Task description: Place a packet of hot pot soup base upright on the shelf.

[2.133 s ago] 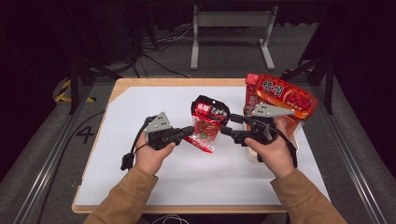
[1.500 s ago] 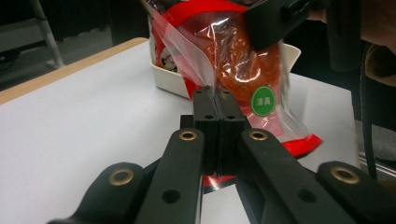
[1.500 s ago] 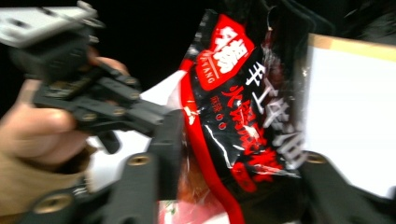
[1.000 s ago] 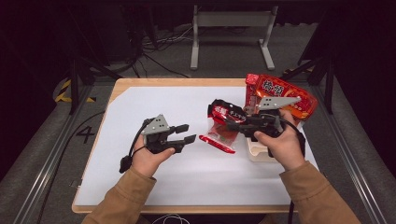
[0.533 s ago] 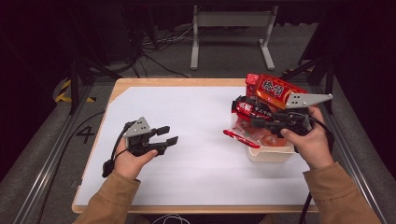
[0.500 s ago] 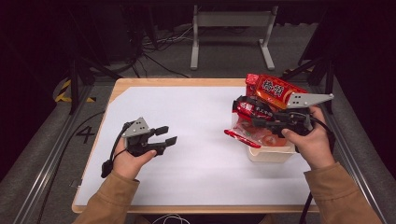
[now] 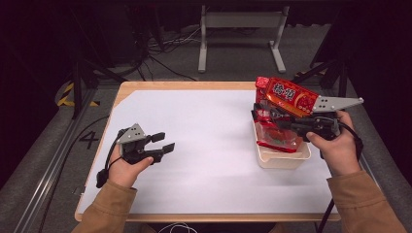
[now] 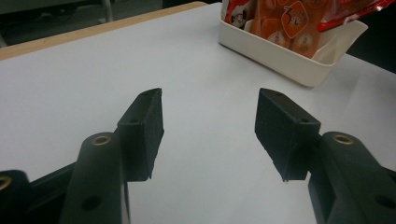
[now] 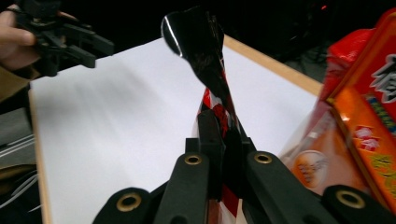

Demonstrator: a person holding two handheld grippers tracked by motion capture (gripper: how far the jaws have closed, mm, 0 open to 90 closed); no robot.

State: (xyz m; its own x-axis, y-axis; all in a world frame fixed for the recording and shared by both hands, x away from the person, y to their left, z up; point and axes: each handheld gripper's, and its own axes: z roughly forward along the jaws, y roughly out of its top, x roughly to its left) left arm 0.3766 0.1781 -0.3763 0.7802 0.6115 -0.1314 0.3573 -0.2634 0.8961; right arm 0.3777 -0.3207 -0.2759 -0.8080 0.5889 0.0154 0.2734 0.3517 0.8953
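Over the white bin, the red snack packet is now carried, clenched by the right gripper fingers; the left gripper, withdrawn, has just been opening, empty.

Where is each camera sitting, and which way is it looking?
High view: above the person's side, looking forward and down on the table; both forearms, hands, left gripper and right gripper show.
Left gripper view: on the left gripper, looking along its open jaws across the table to the white tray.
Right gripper view: on the right gripper, looking along its jaws, shut on a red and black packet; the other hand shows far off.
All three share the table and the snack packets.
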